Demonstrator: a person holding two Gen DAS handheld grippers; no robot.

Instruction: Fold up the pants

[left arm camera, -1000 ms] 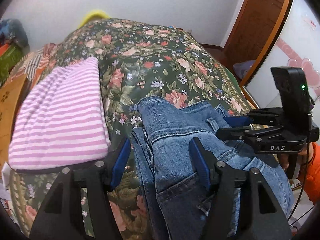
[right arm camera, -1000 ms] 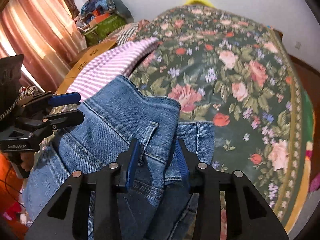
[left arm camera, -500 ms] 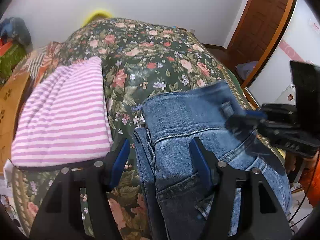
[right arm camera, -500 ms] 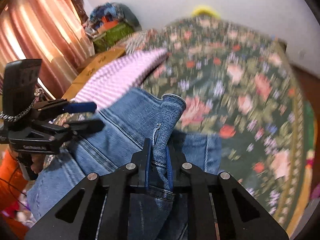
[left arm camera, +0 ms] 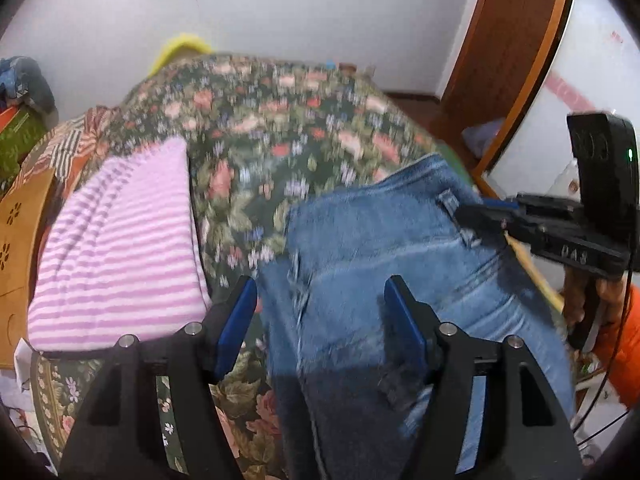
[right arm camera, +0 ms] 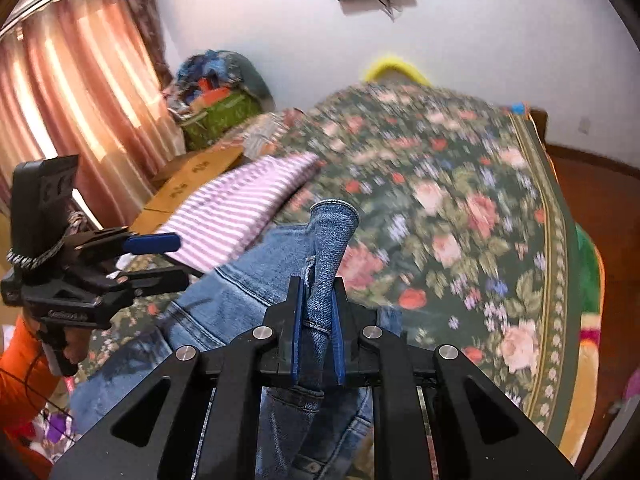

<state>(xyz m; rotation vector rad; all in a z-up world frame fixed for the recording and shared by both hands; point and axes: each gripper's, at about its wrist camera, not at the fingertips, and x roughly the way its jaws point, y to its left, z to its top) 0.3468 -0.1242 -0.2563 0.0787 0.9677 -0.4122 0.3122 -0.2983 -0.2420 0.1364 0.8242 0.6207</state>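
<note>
Blue jeans (left arm camera: 384, 264) lie on the flowered bedspread (left arm camera: 280, 120) at the bed's near edge. My left gripper (left arm camera: 320, 312) is open, its blue pads on either side of the jeans' left edge. My right gripper (right arm camera: 318, 320) is shut on the jeans' waistband (right arm camera: 330, 248) and holds it lifted above the bed; it shows at the right of the left wrist view (left arm camera: 496, 216). The left gripper shows at the left of the right wrist view (right arm camera: 152, 256), open. The lower legs of the jeans are out of view.
A folded pink-striped cloth (left arm camera: 120, 248) lies on the bed left of the jeans. A cardboard box (left arm camera: 16, 240) stands beyond it. Bags (right arm camera: 216, 96) are piled by the curtain (right arm camera: 72, 92). A wooden door (left arm camera: 508, 40) is at the right.
My right gripper closed on the jeans' waistband and lifted it upward. The left gripper stayed open beside the jeans and rose slightly.
</note>
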